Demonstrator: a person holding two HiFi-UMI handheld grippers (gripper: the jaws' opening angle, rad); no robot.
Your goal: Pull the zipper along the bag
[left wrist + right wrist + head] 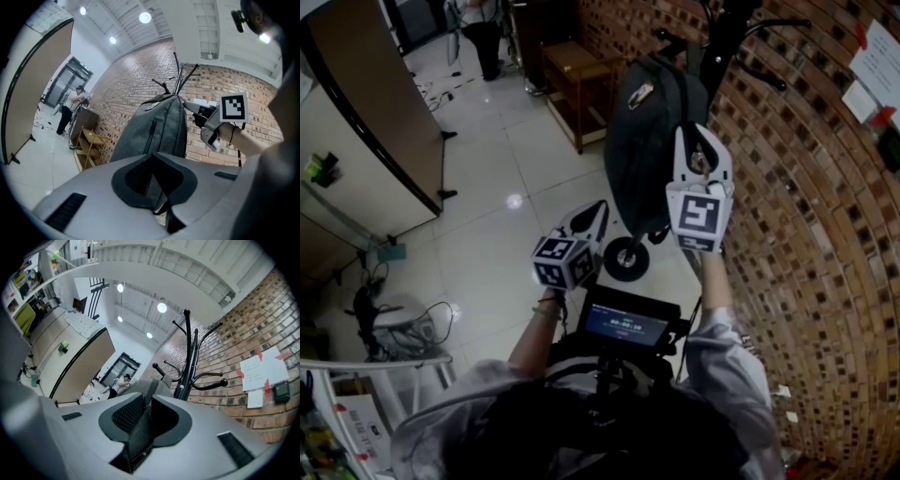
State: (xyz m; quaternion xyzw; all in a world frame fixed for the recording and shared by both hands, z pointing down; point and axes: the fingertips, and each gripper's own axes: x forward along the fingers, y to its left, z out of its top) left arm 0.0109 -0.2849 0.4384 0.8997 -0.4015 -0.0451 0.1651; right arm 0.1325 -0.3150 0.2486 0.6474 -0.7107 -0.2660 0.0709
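A dark grey backpack [642, 141] hangs from a black coat rack [722, 37] against the brick wall. My left gripper [592, 211] is low at the bag's bottom left. In the left gripper view the left gripper [152, 183] has its jaws closed on a fold of grey fabric and a black strap, and the bag [157, 129] rises beyond with a front zipper [151, 136]. My right gripper [698, 141] is higher, at the bag's right side. In the right gripper view the right gripper [145, 413] has its jaws parted, with a dark strip of bag fabric [140, 432] lying loose between them.
A wooden shelf unit [572, 70] stands left of the rack. A small black wheel [626, 260] sits on the white tiles under the bag. A brown partition [366, 103] runs along the left. A person [483, 28] stands far back. Papers [877, 61] are pinned to the brick wall [797, 187].
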